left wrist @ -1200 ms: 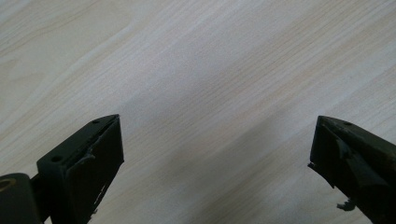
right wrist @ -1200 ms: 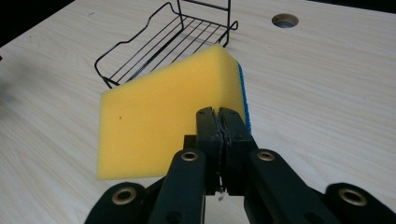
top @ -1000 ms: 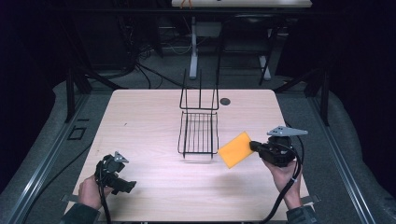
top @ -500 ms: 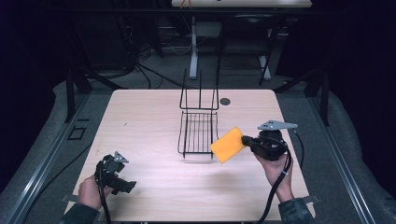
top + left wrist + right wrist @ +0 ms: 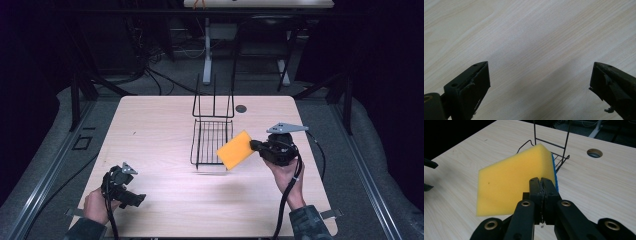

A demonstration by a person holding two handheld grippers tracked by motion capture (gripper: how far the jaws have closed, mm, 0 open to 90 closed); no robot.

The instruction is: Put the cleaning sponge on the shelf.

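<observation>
Right gripper (image 5: 257, 145), jaws clamped on yellow foam sponge with blue backing (image 5: 235, 150), has moved left to black wire rack (image 5: 211, 142); placement likely. Left gripper (image 5: 131, 196) wide open, empty, near-left.

Yellow sponge (image 5: 235, 149) with blue edge, tilted, held above table just beside black wire rack (image 5: 211, 141).

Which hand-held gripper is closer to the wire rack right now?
Right. The right hand-held gripper holds the sponge at the wire rack's right edge; the left hand-held gripper sits open near the table's front-left.
</observation>
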